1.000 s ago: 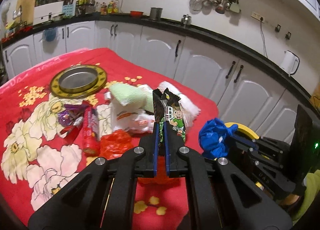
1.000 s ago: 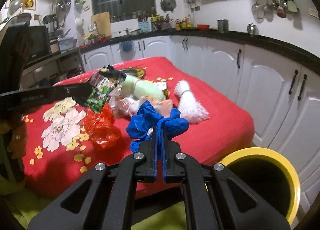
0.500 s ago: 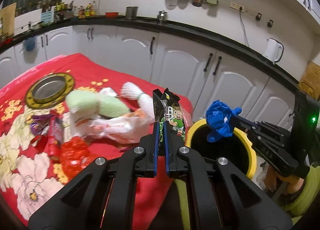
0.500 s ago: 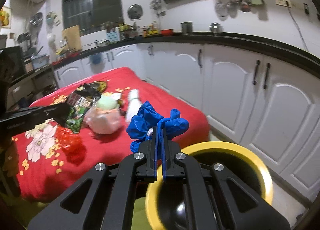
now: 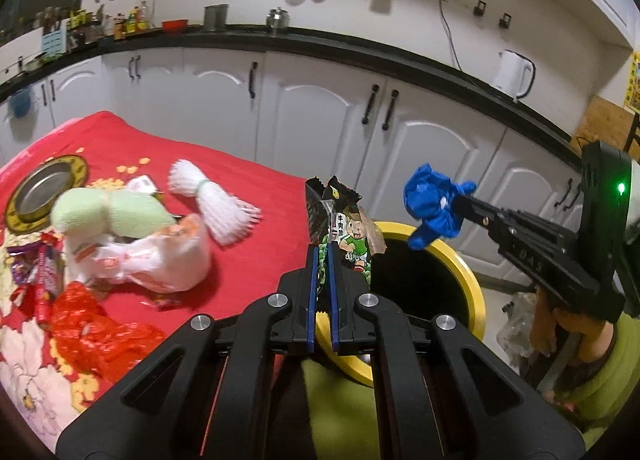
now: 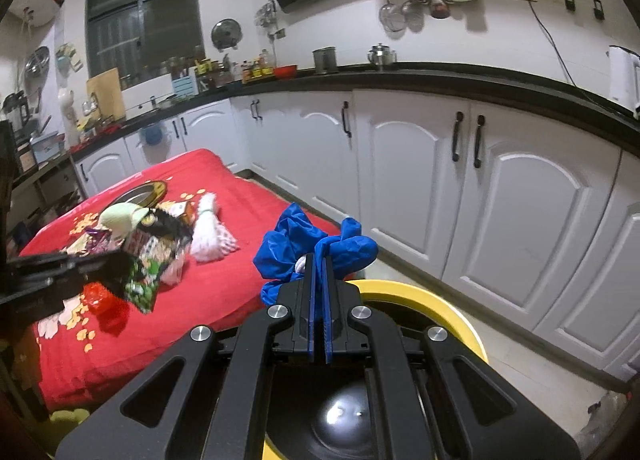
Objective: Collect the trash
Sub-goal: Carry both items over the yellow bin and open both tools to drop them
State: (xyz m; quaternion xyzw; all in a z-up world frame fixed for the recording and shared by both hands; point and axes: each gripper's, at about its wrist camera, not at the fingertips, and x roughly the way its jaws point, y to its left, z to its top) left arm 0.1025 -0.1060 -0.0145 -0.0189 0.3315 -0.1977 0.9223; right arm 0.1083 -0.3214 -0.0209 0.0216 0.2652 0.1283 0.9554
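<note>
My left gripper [image 5: 323,250] is shut on a snack wrapper [image 5: 344,225] with a cartoon figure, held just left of the yellow-rimmed black bin [image 5: 468,280]. Over that bin's opening, my right gripper [image 6: 319,260] is shut on a crumpled blue plastic bag [image 6: 308,246]; the bin's rim [image 6: 448,300] curves right under it. The left wrist view shows the right gripper [image 5: 460,203] reaching in from the right with the blue bag [image 5: 432,205]. In the right wrist view the left gripper [image 6: 120,260] comes in from the left with the wrapper [image 6: 150,260].
A table with a red flowered cloth [image 5: 248,236] carries a white pleated net [image 5: 218,205], a pale green foam piece [image 5: 108,211], a white plastic bag [image 5: 160,260], red plastic [image 5: 92,336] and a round metal tray [image 5: 44,191]. White cabinets [image 6: 500,195] stand behind the bin.
Both grippers have swung right, off the table and to the bin, each keeping its hold. The blue bag now hangs over the bin's opening and the wrapper is at its rim.
</note>
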